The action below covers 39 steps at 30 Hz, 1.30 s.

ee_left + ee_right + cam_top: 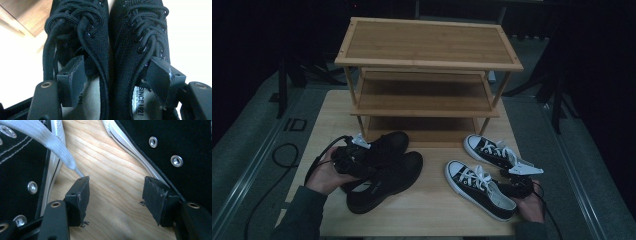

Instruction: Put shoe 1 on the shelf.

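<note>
Left gripper (115, 75) straddles the black sneakers' (107, 37) adjoining collars, jaws apart; right gripper (116, 195) gapes between the white-laced sneakers (479, 187). Next, probably: pinch, lift to the shoe rack (427, 60).

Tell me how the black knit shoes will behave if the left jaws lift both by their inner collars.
The black knit shoes look soft, so the collars would probably fold. Toes would likely droop. Loose laces may dangle and snag.

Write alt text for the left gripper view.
Two black knit shoes lie side by side, laces up, with the left gripper astride their adjoining inner walls, one black jaw in each shoe opening.
</note>
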Motion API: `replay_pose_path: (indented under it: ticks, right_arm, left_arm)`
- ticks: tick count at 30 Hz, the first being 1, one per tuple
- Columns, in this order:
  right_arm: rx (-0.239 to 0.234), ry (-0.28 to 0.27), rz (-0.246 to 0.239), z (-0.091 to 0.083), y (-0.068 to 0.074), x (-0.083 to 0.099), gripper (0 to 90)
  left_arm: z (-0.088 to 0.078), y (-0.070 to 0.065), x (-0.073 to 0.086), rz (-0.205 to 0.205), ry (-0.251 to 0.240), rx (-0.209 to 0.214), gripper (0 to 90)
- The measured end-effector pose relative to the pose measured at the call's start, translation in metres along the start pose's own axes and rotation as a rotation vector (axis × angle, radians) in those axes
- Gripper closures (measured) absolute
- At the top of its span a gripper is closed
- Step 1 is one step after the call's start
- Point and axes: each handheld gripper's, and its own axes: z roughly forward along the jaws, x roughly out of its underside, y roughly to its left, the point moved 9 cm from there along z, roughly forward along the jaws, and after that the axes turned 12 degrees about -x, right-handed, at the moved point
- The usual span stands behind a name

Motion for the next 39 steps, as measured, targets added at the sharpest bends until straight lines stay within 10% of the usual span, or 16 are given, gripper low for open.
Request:
replay_pose_path:
  ticks: [39]
  right_arm:
    - [0.000,0.000,0.000,0.000,0.000,0.000,38.2]
  left_arm:
    - [0.022,-0.004,0.009,0.072,0.186,-0.020,58.8]
